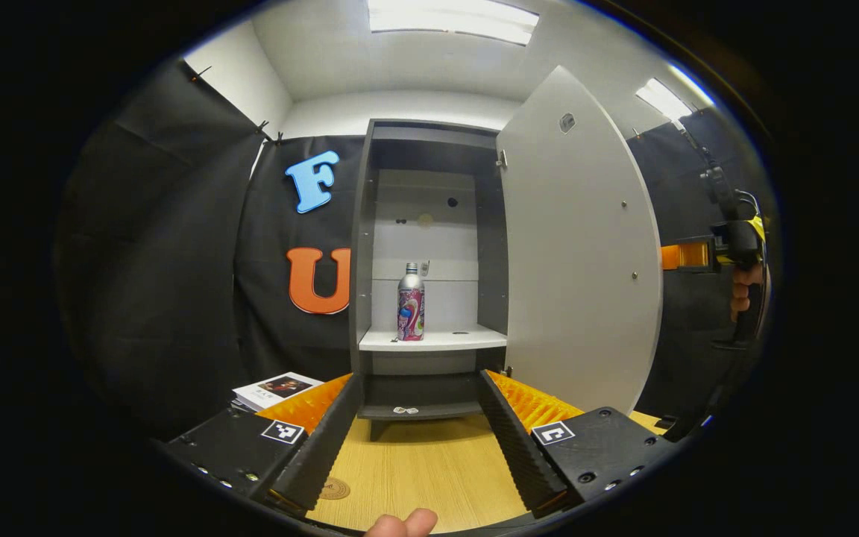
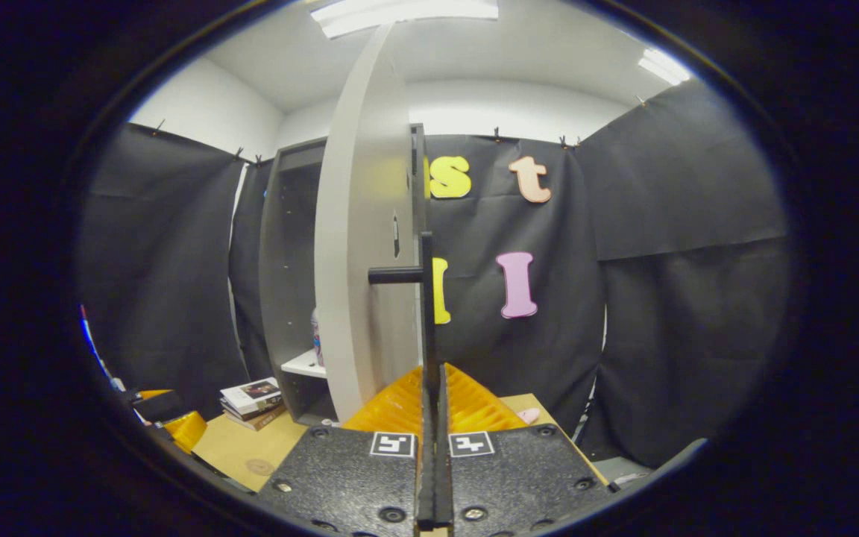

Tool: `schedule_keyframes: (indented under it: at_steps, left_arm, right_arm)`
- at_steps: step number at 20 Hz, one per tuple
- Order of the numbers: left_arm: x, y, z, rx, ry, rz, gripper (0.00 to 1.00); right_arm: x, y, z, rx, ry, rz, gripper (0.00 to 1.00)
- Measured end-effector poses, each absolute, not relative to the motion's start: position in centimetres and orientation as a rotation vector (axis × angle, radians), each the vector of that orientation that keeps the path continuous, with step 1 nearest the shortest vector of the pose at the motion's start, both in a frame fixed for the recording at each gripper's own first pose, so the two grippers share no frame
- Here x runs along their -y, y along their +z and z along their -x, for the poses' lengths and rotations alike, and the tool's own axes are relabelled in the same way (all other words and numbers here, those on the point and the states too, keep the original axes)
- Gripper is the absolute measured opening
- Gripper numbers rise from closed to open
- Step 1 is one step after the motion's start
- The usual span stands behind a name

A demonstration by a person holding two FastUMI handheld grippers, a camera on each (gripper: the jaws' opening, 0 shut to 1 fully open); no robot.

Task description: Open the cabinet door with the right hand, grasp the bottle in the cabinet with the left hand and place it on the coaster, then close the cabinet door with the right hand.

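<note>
Left tool (image 1: pixel 418 440): spread wide, empty, low over the table (image 1: pixel 429 470).
Right tool (image 2: pixel 433 418): clamped on the door handle (image 2: pixel 425 298).
Coaster (image 1: pixel 334 488): beside the left finger.
Bottle (image 1: pixel 411 304): upright on the cabinet shelf (image 1: pixel 467 339) (near its front edge).
Risk: a clumsy reach could topple it; door (image 1: pixel 579 246) may swing if the handle slips.

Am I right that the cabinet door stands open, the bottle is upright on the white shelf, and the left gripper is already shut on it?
Not quite: in the left gripper view the left gripper is open and well short of the bottle. The cabinet door does stand open, and the bottle is upright on the white shelf.
</note>
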State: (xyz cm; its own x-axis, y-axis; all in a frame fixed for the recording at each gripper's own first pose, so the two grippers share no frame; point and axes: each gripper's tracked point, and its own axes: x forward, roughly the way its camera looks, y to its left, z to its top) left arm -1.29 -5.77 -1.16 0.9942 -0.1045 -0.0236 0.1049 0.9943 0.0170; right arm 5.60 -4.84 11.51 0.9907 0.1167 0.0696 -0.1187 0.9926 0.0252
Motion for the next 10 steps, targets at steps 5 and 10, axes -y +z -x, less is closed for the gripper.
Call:
schedule_keyframes:
  at_steps: [5, 10]
  left_arm:
    - [5.2, -1.5, 1.1, -0.032, -0.092, -0.009, 0.95]
    - [4.6, -1.6, 0.6, -0.033, -0.089, -0.005, 0.95]
  right_arm:
    - [5.3, 11.9, -4.9, 0.066, 0.078, -0.033, 0.04]
    - [3.8, 10.9, 0.8, 0.074, 0.080, -0.010, 0.04]
